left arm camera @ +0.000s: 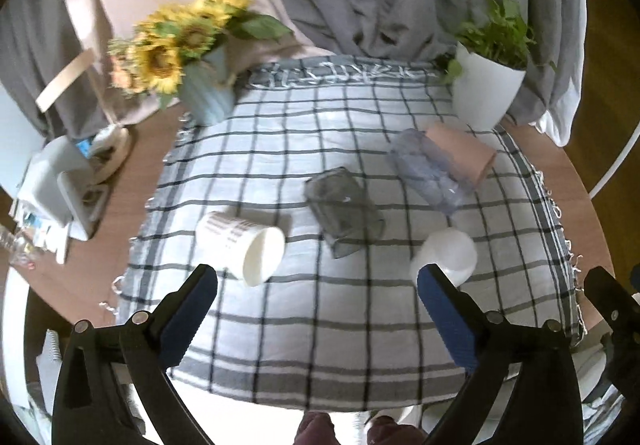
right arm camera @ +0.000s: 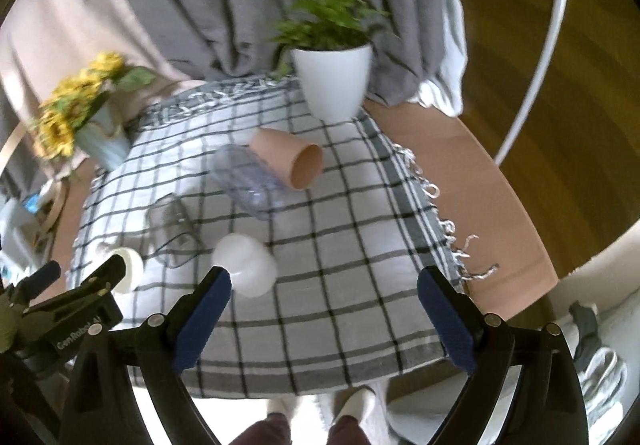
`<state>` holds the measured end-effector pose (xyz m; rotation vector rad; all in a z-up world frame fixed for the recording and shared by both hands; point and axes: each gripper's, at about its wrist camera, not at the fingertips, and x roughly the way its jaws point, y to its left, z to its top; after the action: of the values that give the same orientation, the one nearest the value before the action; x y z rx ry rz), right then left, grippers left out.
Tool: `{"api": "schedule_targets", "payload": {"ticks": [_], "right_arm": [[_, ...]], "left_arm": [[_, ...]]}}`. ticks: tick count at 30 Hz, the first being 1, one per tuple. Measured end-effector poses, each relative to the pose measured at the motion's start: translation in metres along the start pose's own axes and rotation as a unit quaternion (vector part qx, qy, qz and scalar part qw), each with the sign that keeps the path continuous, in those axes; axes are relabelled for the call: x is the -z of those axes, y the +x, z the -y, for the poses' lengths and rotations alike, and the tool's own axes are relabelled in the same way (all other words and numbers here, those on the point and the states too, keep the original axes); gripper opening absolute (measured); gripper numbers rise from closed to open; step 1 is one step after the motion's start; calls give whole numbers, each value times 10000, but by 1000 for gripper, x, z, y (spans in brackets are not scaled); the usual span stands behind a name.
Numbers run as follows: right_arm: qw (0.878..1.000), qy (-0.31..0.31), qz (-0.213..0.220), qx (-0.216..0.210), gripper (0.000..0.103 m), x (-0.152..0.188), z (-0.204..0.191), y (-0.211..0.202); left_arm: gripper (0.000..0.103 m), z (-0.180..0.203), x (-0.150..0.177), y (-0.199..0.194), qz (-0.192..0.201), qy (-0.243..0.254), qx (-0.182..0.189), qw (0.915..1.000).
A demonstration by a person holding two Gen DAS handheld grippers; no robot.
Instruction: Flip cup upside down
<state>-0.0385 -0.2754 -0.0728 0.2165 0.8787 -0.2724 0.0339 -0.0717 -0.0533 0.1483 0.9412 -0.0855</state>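
Observation:
Several cups lie on their sides on a checked cloth (left arm camera: 320,309): a white striped cup (left arm camera: 242,245) at the left, a dark clear cup (left arm camera: 344,217) in the middle, a pale blue clear cup (left arm camera: 428,169), a pink cup (left arm camera: 460,155) behind it, and a white cup (left arm camera: 446,255) near my right finger. My left gripper (left arm camera: 318,285) is open and empty above the cloth's near part. My right gripper (right arm camera: 324,289) is open and empty, with the white cup (right arm camera: 246,265) just beyond its left finger. The pink cup (right arm camera: 290,159) and the blue cup (right arm camera: 244,179) lie farther back.
A sunflower vase (left arm camera: 208,93) stands at the back left and a white plant pot (left arm camera: 484,89) at the back right. Grey curtains hang behind. Clutter (left arm camera: 60,189) sits on the wooden table at the left. The other gripper (right arm camera: 60,309) shows at the right wrist view's left edge.

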Motion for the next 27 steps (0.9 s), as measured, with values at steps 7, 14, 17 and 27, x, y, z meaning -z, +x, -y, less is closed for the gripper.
{"api": "schedule_targets", "payload": {"ticks": [7,14,17,27], "right_arm": [[9994,-219,143,-211,95,5,-19,-18],[9986,-325,308,-288,95,10,-33,-32],[9985,-321,339,-294,95,11,-38,-33],[9980,-345,470,-246,95,10,-46,-38]], "left_arm": [[102,-22,15,-25,124,-152,-110,9997],[102,-38,20,-42,314,-286,-224,9988],[102,-41,19,-47,435,-294,-287,9982],[102,-45,18,-53,543,-292,-325,9976]]}}
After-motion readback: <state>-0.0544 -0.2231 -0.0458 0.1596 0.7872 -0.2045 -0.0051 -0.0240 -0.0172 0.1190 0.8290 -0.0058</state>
